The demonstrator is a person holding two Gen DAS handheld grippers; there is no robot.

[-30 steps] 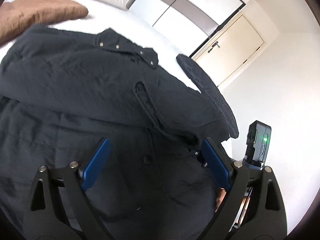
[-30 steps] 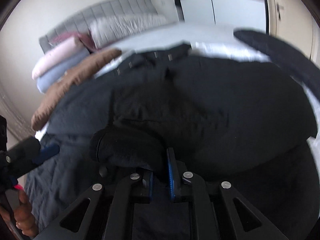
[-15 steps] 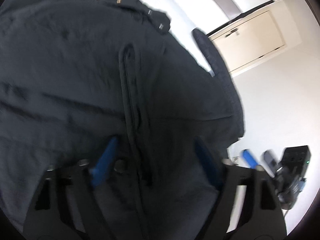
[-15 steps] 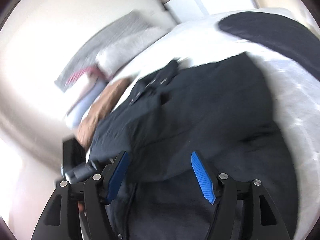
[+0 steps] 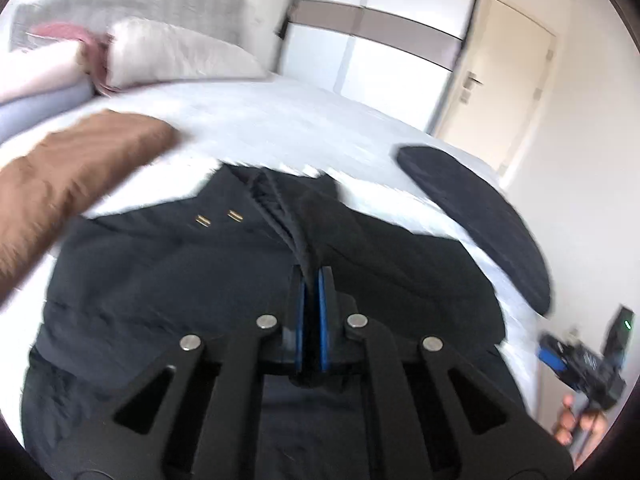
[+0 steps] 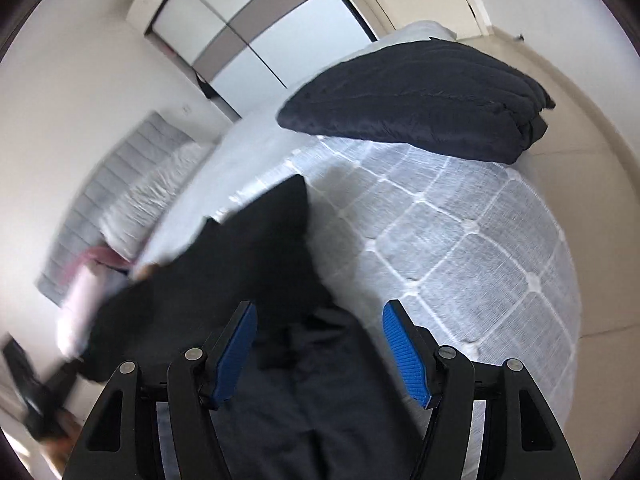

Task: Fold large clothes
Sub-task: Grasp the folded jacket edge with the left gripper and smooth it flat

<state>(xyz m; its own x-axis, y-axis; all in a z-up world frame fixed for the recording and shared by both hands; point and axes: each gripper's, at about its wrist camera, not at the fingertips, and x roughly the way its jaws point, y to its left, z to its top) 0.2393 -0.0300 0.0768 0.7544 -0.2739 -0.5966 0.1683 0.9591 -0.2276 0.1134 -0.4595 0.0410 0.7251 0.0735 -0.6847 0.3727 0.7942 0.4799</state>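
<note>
Dark jacket on bed, collar toward pillows, left claw clamped on its placket ridge, right claw spread wide, holding nothing

Bedroom, daylight: bed w/ white quilted mattress cover, grey padded headboard and pale fluffy pillow at head end. White sliding wardrobe w/ grey band beside cream door; plain white walls.

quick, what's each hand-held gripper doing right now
Left hand-held gripper: closed, pinching a bunched fold of the dark jacket.
Right hand-held gripper: open, holding nothing, over the jacket's edge.
</note>
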